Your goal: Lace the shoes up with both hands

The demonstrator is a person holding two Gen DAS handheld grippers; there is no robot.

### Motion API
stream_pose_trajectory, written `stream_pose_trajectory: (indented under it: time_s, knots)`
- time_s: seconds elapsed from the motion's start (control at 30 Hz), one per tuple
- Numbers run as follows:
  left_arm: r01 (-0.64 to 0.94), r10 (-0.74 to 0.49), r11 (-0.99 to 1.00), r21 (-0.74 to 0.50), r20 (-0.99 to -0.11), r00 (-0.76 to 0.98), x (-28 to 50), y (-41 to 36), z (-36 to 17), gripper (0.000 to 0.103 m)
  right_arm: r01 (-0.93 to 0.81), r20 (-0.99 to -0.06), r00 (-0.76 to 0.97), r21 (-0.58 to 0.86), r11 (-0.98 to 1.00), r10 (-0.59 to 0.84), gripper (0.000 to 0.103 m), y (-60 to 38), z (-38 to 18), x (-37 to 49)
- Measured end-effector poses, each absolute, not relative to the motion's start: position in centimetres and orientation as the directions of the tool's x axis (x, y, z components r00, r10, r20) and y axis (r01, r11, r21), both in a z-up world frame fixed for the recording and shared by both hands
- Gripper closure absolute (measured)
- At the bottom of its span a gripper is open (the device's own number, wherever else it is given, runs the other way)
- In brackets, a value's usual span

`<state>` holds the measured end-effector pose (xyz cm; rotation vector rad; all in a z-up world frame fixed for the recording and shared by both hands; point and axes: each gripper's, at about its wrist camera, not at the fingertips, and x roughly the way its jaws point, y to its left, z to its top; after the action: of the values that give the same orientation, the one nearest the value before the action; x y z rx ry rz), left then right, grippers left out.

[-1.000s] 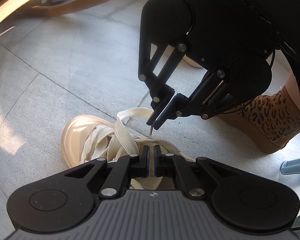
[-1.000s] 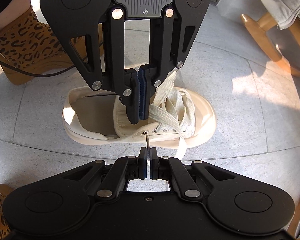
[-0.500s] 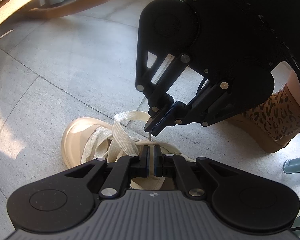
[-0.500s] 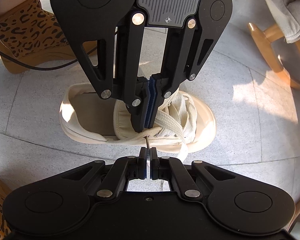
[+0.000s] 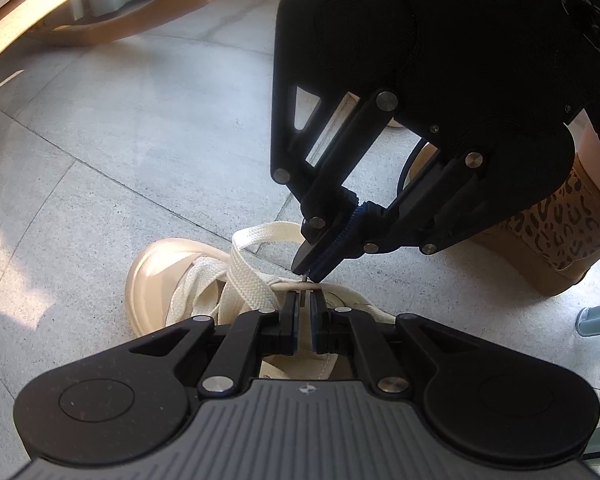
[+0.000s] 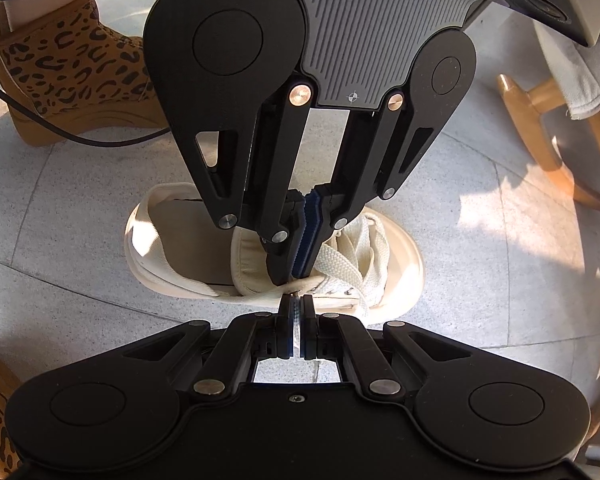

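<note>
A cream canvas shoe [image 5: 156,276] [image 6: 400,268] lies on grey floor tiles, loosely threaded with a wide flat cream lace [image 5: 248,280] [image 6: 340,268]. My right gripper [image 6: 297,306] [image 5: 306,276] is shut on the lace end, and the thin tip pokes out of it at the shoe's upper edge. My left gripper [image 5: 304,308] [image 6: 288,278] meets it tip to tip from the other side of that edge. Its jaws are opening, a narrow gap shows, and the thin lace tip stands in the gap without being pressed.
A person's leopard-print boots [image 5: 560,232] [image 6: 72,68] stand close beside the shoe, with a black cable [image 6: 100,142] on the floor by one. A wooden rocking-chair runner [image 5: 132,24] [image 6: 540,132] lies further off. A pale teal object [image 5: 596,316] sits at the right edge.
My right gripper has come down with the lace tip to the shoe's edge, right up to the left fingertips. The left jaws have parted a little.
</note>
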<state>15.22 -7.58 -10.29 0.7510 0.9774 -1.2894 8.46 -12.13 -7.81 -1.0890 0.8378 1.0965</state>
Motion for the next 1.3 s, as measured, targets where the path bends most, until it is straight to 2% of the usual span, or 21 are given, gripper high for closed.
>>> stream_pose_trajectory:
  time_s: [0.37,0.47,0.63,0.93,1.17,1.3]
  knots:
    - [0.993,-0.427,0.111,-0.049,-0.904,0.003,14.8,-7.6,-10.0,0.102,-0.962,-0.925,0.27,-0.248,0.114,0.266,0.101,-11.6,-6.9,8.8]
    - [0.993,-0.42,0.106,-0.042,-0.908,0.006,14.7,-7.3,-9.4,0.102,-0.962,-0.929,0.245,-0.198,0.188,0.278,0.101,-11.8,-5.8,9.4]
    - [0.993,-0.405,0.101,-0.067,-0.914,-0.021,14.9,-6.1,-7.8,0.102,-0.96,-0.91,0.167,-0.064,0.271,0.378,0.101,-11.9,-4.0,9.6]
    - [0.985,-0.323,0.125,-0.117,-0.944,-0.071,15.3,-2.6,-3.9,0.102,-0.95,-0.92,0.191,-0.086,0.3,0.341,0.101,-10.7,-5.6,9.9]
    - [0.98,-0.25,0.166,-0.107,-0.966,-0.063,15.9,-0.4,-0.6,0.102,-0.941,-0.901,0.193,-0.059,0.332,0.387,0.101,-15.4,-6.2,9.9]
    - [0.974,-0.22,0.196,-0.109,-0.973,-0.065,16.2,0.6,1.3,0.103,-0.946,-0.907,0.189,-0.066,0.316,0.377,0.101,-14.0,-8.1,8.7]
